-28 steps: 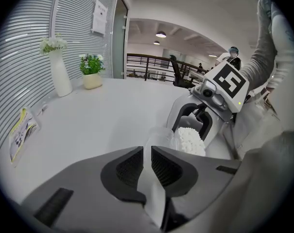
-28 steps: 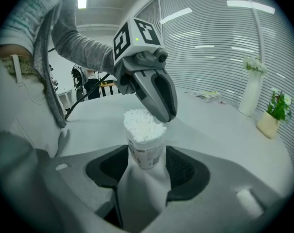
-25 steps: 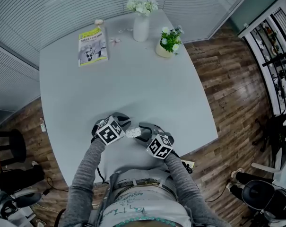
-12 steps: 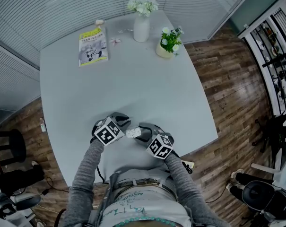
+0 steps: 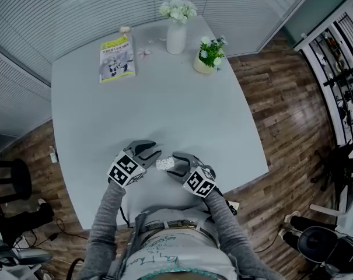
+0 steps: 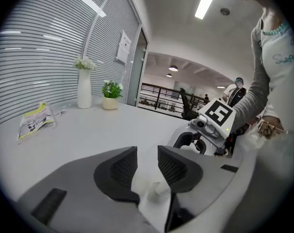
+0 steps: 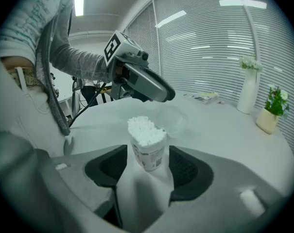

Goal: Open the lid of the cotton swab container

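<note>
1. The right tool (image 7: 147,150) has its jaws opening. Its pads stand on either side of the cotton swab container (image 7: 149,158), with a thin gap showing at each side rather than a press.
2. The container stands upright between those pads. Its mouth is uncovered and packed with white swab heads (image 7: 145,128).
3. The clear lid (image 7: 172,120) is off the mouth, just behind the container. Whether it hangs from a hinge I cannot tell.
4. The left tool (image 6: 147,154) also has its jaws opening. Its pads are apart with nothing pressed between them, and a clear rounded shape shows low in the gap.
5. In the right gripper view, the left tool's tip hangs above and behind the container, near the lid.
6. In the head view, both tools meet near the person's edge of the tabletop (image 5: 164,98), with the container between their tips.
7. At the far end of the tabletop lie a booklet (image 5: 116,59), a white vase (image 5: 175,35) of flowers and a small potted plant (image 5: 206,57). All three are well apart from the tools.
8. A wooden floor (image 5: 281,109) surrounds the tabletop.
</note>
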A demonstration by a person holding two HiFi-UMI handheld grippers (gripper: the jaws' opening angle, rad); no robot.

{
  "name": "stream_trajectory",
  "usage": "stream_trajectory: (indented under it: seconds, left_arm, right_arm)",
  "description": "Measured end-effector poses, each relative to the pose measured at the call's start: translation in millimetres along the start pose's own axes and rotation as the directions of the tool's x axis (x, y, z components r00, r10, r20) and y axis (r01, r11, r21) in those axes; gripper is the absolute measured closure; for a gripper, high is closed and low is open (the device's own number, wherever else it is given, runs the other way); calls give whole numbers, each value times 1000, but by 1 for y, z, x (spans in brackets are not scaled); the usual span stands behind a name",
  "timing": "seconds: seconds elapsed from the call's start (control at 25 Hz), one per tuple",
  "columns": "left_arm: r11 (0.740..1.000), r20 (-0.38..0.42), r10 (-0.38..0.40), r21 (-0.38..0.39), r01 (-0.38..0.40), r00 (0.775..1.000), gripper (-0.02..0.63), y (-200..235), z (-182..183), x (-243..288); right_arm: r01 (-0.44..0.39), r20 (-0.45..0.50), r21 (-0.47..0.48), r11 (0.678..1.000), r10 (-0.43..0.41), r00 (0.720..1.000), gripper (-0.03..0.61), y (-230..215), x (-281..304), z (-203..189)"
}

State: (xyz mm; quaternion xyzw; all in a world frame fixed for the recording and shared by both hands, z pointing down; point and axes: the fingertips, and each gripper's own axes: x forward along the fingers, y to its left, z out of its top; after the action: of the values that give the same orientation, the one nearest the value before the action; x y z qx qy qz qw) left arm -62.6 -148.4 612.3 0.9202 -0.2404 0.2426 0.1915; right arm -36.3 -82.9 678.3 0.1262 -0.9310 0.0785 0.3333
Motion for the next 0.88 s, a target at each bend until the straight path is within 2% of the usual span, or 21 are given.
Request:
stream_trajectory:
  seconds: [0.12, 0.2, 0.68, 0.88]
  left_arm:
    - [1000, 56, 23, -19, -22, 998, 477, 1, 6, -11]
    - [999, 60, 39, -24, -37, 997, 474, 2, 2, -16]
    - [997, -23, 66, -27, -67, 998, 395, -18, -38, -33]
    - [998, -80, 61, -14, -62, 995, 387, -41, -60, -35]
  right_arm:
    - [9, 11, 14, 1000, -10, 1000, 318, -1, -3, 1]
    - [14, 15, 22, 1000, -14, 1000, 318, -1, -5, 1]
    - [30, 15, 38, 999, -31, 999, 316, -3, -15, 3]
    - [46, 15, 42, 998, -47, 999, 316, 4, -22, 1]
